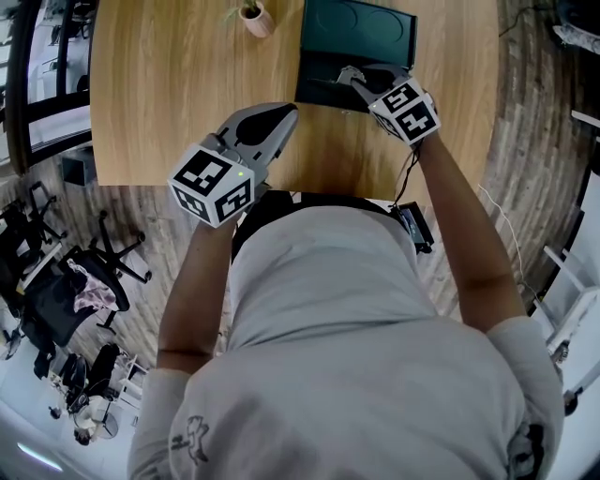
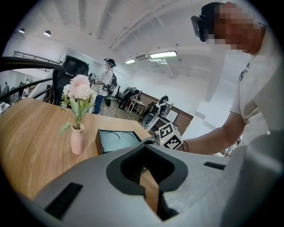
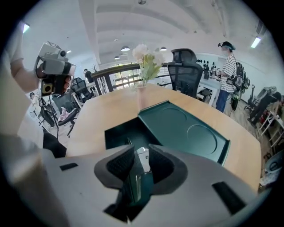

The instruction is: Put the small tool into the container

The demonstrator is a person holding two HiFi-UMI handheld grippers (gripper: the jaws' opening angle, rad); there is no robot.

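The dark green container [image 1: 323, 86] lies open on the wooden table [image 1: 169, 84], its lid [image 1: 370, 33] folded back flat; it also shows as the container [image 3: 117, 133] in the right gripper view. My right gripper [image 1: 352, 77] reaches over the box's near edge. In its own view the right gripper [image 3: 141, 155] has its jaws standing wide. The small tool [image 3: 143, 156], white-tipped with a dark body, sits in the gap over the box's inside, and neither pad presses on it. My left gripper [image 1: 279, 120] hovers over the table's near edge, jaws together and empty.
A pink vase with flowers [image 1: 256, 19] stands at the table's far side, left of the lid; it shows as the vase [image 2: 76, 139] in the left gripper view. Office chairs [image 1: 89, 272] stand on the floor to the left. Other people stand in the room behind.
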